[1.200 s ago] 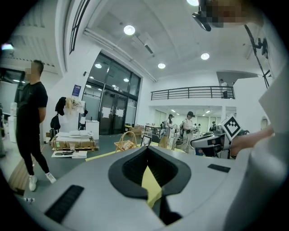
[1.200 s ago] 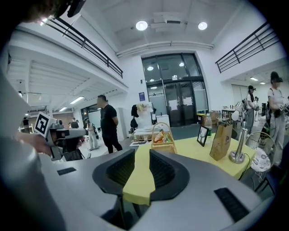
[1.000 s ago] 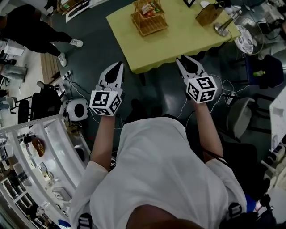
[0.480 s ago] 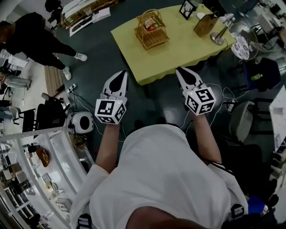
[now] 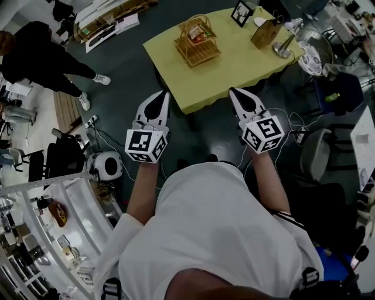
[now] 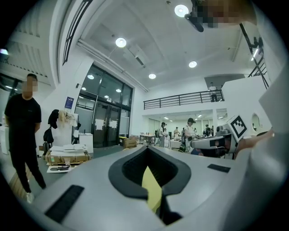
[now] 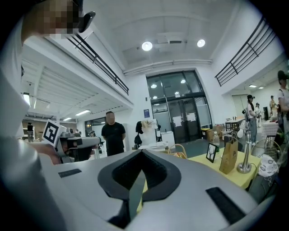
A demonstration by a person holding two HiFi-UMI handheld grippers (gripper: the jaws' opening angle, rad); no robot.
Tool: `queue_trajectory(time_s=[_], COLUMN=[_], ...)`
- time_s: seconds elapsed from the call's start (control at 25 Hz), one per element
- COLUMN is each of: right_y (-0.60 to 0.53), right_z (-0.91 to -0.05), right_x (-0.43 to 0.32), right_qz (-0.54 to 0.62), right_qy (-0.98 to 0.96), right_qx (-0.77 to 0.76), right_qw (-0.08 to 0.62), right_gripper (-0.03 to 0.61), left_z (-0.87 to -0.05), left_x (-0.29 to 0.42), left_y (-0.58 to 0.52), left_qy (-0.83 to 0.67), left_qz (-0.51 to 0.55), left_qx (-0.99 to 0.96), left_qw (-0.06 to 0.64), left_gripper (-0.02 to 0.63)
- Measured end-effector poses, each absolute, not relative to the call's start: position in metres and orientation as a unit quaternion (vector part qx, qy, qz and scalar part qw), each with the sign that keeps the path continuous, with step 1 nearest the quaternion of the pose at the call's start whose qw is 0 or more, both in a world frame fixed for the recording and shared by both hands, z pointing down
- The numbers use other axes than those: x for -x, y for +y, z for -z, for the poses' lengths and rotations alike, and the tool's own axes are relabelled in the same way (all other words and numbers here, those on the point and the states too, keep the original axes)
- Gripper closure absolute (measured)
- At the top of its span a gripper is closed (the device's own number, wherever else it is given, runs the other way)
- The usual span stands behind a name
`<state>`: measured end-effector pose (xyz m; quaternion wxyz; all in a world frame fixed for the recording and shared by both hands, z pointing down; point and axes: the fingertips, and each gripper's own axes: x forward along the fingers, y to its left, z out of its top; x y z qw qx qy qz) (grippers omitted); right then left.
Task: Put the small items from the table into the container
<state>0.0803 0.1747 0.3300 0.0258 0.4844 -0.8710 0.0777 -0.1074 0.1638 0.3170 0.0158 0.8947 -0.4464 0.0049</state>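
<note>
A yellow table (image 5: 234,58) stands ahead of me. On it is a wicker basket (image 5: 198,40) with small packets inside. My left gripper (image 5: 160,95) is held level short of the table's near edge, over the dark floor. Its jaws meet at the tip and hold nothing; in the left gripper view (image 6: 146,148) only a thin yellow sliver shows through the slit. My right gripper (image 5: 235,92) hovers at the table's near edge. Its jaws have come together with nothing between them, as the right gripper view (image 7: 141,151) also shows.
A brown paper bag (image 5: 263,33), a picture frame (image 5: 241,13) and a metal stand (image 5: 283,44) sit at the table's far right. A person in black (image 5: 41,55) stands to the left. Chairs (image 5: 319,155) and cables (image 5: 296,126) lie to the right.
Both grippers have risen and moved forward toward the table. The right gripper's jaws, apart a second ago, have come together. The left gripper's jaws stay together.
</note>
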Motion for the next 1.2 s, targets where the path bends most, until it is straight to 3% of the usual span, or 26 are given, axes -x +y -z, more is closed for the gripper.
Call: queue_trajectory(time_s=[1.2], right_y=[0.163], right_z=[-0.32], right_x=[-0.063], right_qz=[-0.07], right_qy=[-0.862], right_qx=[-0.501], right_qw=[0.03], right_gripper=[0.566], left_z=[-0.307], left_x=[0.115], left_y=[0.153], left_qy=[-0.422], left_qz=[0.008], left_qx=[-0.907], left_qw=[0.003], left_gripper=[0.606])
